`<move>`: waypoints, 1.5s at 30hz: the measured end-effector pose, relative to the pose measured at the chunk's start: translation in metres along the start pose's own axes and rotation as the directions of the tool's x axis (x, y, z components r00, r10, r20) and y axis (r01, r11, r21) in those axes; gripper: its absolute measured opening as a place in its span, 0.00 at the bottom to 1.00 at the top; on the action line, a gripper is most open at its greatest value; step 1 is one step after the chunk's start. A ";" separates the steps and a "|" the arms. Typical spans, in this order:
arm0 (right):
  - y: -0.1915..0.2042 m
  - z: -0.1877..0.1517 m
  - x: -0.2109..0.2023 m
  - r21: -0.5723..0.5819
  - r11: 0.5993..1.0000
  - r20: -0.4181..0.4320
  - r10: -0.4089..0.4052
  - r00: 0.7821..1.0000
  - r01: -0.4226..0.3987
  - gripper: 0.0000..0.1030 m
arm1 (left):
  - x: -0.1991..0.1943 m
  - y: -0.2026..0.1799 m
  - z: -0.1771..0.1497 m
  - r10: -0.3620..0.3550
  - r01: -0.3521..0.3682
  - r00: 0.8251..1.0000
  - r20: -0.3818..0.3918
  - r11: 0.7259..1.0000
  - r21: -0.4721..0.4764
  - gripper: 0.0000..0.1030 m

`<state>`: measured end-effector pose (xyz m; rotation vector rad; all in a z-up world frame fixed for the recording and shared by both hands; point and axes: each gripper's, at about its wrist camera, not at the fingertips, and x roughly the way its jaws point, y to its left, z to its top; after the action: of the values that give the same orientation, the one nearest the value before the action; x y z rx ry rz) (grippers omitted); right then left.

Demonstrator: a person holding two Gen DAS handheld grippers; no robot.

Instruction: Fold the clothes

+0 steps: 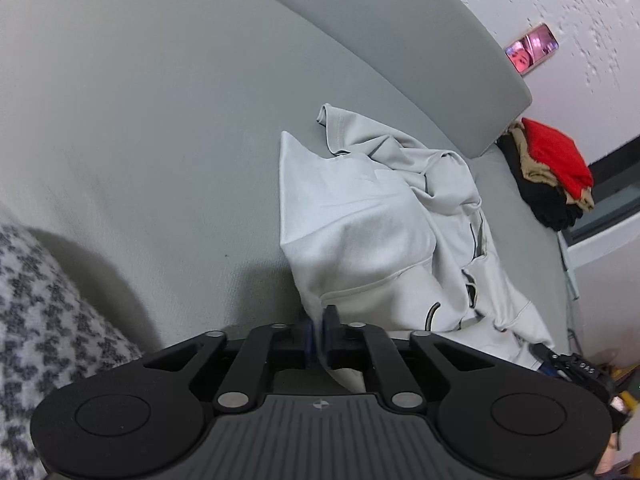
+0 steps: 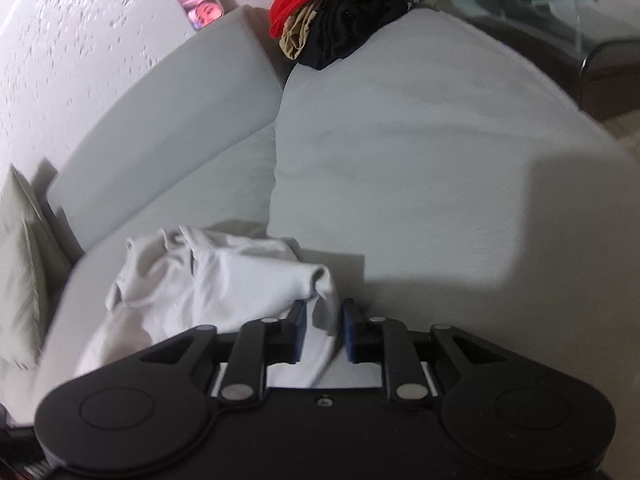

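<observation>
A light grey garment [image 1: 384, 224] lies crumpled on the grey sofa seat [image 1: 160, 140]. My left gripper [image 1: 322, 336] is shut on the near edge of this garment, with the cloth pinched between its blue pads. In the right wrist view the same garment [image 2: 208, 280] is bunched up. My right gripper [image 2: 324, 330] has its jaws partly apart with a fold of the garment hanging between them. The pads do not press the cloth flat. The right gripper's tip shows at the lower right of the left wrist view [image 1: 568, 364].
A pile of red, tan and black clothes [image 1: 552, 172] sits at the far end of the sofa, also in the right wrist view [image 2: 336, 8]. A phone [image 1: 532, 50] leans on the wall above the backrest. A houndstooth cushion [image 1: 40, 340] is at left. A glass table [image 2: 560, 4] stands beyond.
</observation>
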<state>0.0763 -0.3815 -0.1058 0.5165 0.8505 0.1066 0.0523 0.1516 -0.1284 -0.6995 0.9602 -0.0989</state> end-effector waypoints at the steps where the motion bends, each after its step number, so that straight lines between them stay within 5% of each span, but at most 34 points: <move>1: -0.001 0.002 0.003 0.018 1.000 0.002 0.015 1.000 -0.015 0.21 | 0.001 0.002 0.000 -0.013 0.013 1.000 -0.001 1.000 -0.015 0.07; 5: -0.003 0.004 0.013 0.047 0.998 -0.035 0.045 0.998 -0.044 0.05 | 0.007 0.007 -0.001 -0.066 0.065 0.998 -0.017 0.996 -0.058 0.07; 11: -0.004 0.002 0.016 0.079 0.994 -0.049 0.081 0.995 -0.077 0.18 | 0.019 0.009 0.001 -0.134 0.129 0.990 -0.048 0.987 -0.097 0.06; 14: 0.002 0.003 0.023 0.072 0.997 -0.065 0.037 0.997 -0.032 0.02 | 0.019 0.003 0.005 -0.119 0.116 0.993 -0.029 0.990 -0.078 0.00; 18: 0.012 0.003 0.014 0.122 0.993 -0.084 0.012 0.996 -0.002 0.02 | -0.011 -0.028 0.012 -0.129 0.127 0.991 0.035 0.991 0.052 0.00; 23: 0.051 -0.009 -0.009 0.280 0.945 -0.188 0.227 0.956 -0.169 0.02 | -0.052 -0.091 0.035 -0.236 0.217 0.969 0.078 0.956 0.200 0.00; 26: 0.106 0.002 -0.028 0.284 0.903 -0.129 0.369 0.920 -0.322 0.02 | -0.082 -0.133 0.070 -0.276 0.234 0.949 0.151 0.940 0.247 0.00; 28: 0.133 0.027 -0.057 0.280 0.858 -0.008 0.451 0.892 -0.431 0.02 | -0.121 -0.148 0.095 -0.322 0.261 0.912 0.253 0.933 0.246 0.00; 30: 0.145 0.056 -0.101 0.265 0.811 0.149 0.500 0.853 -0.522 0.02 | -0.171 -0.148 0.114 -0.365 0.295 0.849 0.383 0.927 0.229 0.00; 33: 0.142 0.084 -0.180 0.190 0.749 0.408 0.528 0.745 -0.634 0.02 | -0.236 -0.130 0.120 -0.388 0.324 0.726 0.568 0.921 0.214 0.00; 35: 0.133 0.086 -0.221 0.139 0.748 0.536 0.495 0.684 -0.650 0.02 | -0.256 -0.119 0.109 -0.391 0.338 0.678 0.622 0.918 0.208 0.00; 36: 0.129 0.084 -0.235 0.132 0.750 0.564 0.481 0.671 -0.648 0.02 | -0.265 -0.114 0.104 -0.393 0.346 0.657 0.644 0.915 0.205 0.00; 39: 0.135 0.066 -0.257 0.131 0.752 0.557 0.483 0.675 -0.646 0.02 | -0.283 -0.118 0.080 -0.424 0.368 0.612 0.668 0.900 0.233 0.00; 45: 0.157 0.026 -0.342 -0.102 0.745 0.666 0.543 0.511 -0.659 0.02 | -0.341 -0.129 0.043 -0.494 0.356 0.464 0.735 0.864 0.356 0.00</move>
<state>-0.1132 -0.3542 0.2189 0.9348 -0.0787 0.4781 -0.0857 0.2012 0.2085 -0.7218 -0.1554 -0.2695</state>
